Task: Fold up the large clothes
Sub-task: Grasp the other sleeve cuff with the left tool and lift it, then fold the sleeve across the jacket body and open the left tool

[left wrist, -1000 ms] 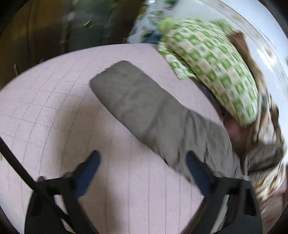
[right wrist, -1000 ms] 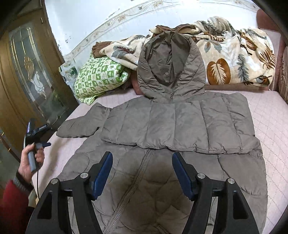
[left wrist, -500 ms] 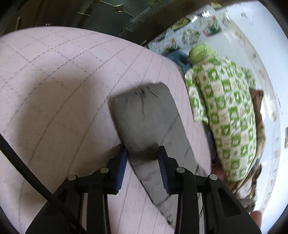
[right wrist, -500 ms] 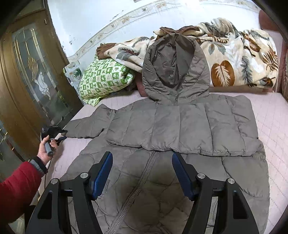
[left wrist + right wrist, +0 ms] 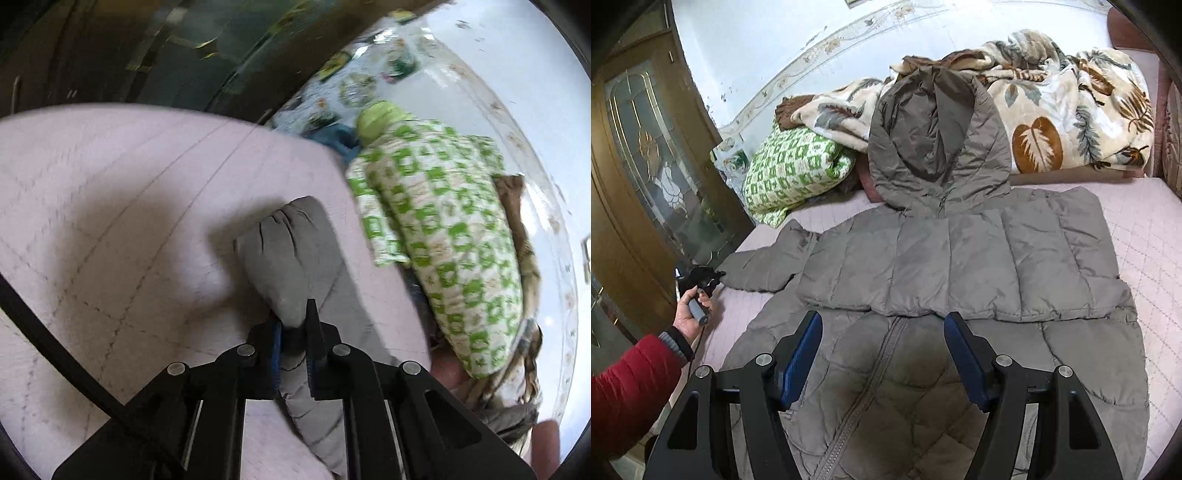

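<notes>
Pinching sleeve (image 5: 291, 258) with left tool (image 5: 293, 325)

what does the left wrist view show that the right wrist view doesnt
Only the left wrist view shows the grip up close: the left gripper shut on the sleeve near its cuff. Only the right wrist view shows the whole grey jacket spread on the bed, its hood, the leaf-print blanket, the open right gripper and the red-sleeved arm. Both show the sleeve, the bed and the green checked pillow.
</notes>
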Tool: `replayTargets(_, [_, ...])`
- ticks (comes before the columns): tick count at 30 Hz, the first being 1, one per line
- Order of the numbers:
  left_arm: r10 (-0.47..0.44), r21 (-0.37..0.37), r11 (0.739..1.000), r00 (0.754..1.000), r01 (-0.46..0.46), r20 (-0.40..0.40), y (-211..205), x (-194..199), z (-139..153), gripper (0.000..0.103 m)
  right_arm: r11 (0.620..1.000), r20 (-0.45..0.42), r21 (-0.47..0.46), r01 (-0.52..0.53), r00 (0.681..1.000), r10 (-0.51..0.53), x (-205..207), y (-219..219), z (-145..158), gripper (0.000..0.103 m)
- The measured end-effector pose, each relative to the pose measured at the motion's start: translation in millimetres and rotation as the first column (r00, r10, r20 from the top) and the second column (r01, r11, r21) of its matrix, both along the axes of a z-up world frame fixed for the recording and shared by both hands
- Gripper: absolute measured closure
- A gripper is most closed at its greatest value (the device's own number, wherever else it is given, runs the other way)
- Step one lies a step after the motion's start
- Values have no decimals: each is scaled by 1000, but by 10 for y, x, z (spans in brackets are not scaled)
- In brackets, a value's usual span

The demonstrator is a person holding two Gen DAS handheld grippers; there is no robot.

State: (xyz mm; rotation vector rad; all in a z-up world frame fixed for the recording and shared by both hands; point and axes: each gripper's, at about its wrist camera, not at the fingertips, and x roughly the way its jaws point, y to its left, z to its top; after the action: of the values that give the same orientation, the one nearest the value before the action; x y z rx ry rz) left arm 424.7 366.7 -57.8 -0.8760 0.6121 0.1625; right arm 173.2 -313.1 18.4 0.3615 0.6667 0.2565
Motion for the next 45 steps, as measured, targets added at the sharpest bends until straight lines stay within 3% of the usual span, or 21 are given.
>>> replayTargets(5, [-90,121,989,993,80,74,-320,-122,693,93,999,22,30,36,999,-37,-45,-120,68,30])
replayTargets(10, [-206,219,961,965,168,162,-824,-328,1498,93,995,58,55,83,995,-87,-136,-291,181,30])
replayTargets(16, [-370,335,901,893,277,256,-1757,-744,2412,93,985,104,85,148,982,-156,-279,-560,268,30])
replayTargets(22, [-512,428,820,822,381,250,-2740,-998,2830,93,968,121,115,221,965,-234,-392,-906,267,30])
replayTargets(27, [-601,450,761,769,467,218,-3510,-1103,2773,93,954,126,159,253,953,-274,-461,-1177,264,30])
replayTargets(33, [-682,447,691,717,567,145,-4338,-1202,2467,93,940,135,206,274,943,-304,-510,-1388,288,30])
replayTargets(45, [-779,416,543,623,729,-74,-5601,-1305,1243,93,912,143,267,311,923,-357,-581,-1640,313,30])
